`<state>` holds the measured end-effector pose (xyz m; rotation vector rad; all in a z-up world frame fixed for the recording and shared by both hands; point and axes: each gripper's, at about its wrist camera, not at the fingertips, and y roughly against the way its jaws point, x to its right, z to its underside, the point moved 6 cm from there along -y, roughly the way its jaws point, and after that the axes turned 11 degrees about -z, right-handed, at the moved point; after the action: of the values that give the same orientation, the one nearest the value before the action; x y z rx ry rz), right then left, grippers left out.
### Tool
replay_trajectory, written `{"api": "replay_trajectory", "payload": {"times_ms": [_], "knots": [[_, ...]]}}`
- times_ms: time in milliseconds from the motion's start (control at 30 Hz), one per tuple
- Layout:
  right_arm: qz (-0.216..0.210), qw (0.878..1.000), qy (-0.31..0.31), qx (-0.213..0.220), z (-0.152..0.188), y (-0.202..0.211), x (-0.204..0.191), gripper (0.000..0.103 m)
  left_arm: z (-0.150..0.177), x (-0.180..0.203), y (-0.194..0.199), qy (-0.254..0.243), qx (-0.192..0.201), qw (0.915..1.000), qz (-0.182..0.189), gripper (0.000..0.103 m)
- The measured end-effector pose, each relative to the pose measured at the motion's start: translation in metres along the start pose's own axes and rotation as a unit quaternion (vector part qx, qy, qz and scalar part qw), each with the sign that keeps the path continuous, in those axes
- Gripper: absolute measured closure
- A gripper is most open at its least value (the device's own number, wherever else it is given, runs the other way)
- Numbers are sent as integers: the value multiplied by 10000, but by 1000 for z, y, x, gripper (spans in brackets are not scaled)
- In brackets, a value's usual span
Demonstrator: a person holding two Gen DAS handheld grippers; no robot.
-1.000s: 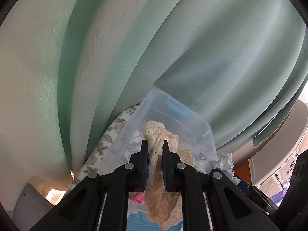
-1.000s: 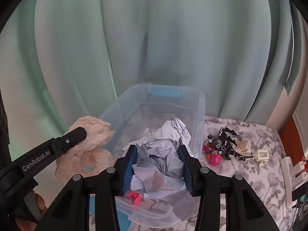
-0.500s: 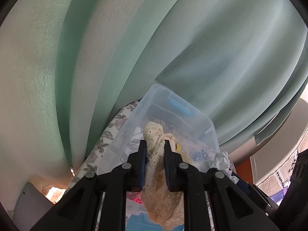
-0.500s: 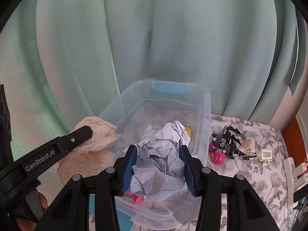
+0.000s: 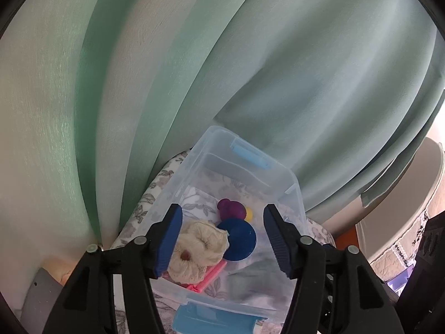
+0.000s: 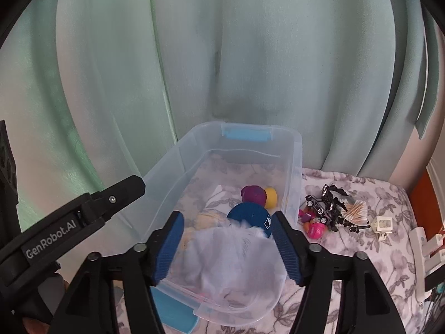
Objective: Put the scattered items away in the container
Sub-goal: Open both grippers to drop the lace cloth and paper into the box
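Both grippers' fingers (image 5: 170, 240) now apart, lace cloth (image 5: 198, 253) and crumpled paper (image 6: 228, 253) released into bin (image 6: 294, 150).

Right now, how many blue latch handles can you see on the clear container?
2. One blue latch sits on the far short wall of the clear container, near the curtain. The other blue latch is on the near short wall, partly hidden behind the right gripper.

We read "GenRobot.AI" in pale letters on the black arm of the left gripper (image 6: 128, 192), a small white emblem on the navy cap (image 6: 250, 214), too small to make out
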<state>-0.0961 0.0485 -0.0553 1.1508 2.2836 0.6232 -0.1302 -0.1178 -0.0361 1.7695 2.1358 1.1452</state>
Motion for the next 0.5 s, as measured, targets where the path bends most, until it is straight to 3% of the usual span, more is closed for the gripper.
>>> {"api": "replay_trajectory", "payload": {"times_ms": [67, 200, 333, 400, 500], "knots": [[3, 10000, -19, 47, -1, 4, 0, 32, -1, 1, 4, -5, 32, 10000, 3, 38], [6, 9998, -47, 184, -4, 14, 0, 17, -3, 4, 11, -35, 88, 10000, 8, 37], [14, 9994, -84, 323, -7, 27, 1, 15, -4, 9, 23, -92, 180, 9998, 55, 32], [40, 9990, -108, 424, -8, 34, 1, 1, -5, 13, 29, -131, 227, 9996, 75, 32], [22, 9982, -172, 568, -11, 47, 3, 0, -7, 17, 39, -169, 322, 9993, 73, 27]]}}
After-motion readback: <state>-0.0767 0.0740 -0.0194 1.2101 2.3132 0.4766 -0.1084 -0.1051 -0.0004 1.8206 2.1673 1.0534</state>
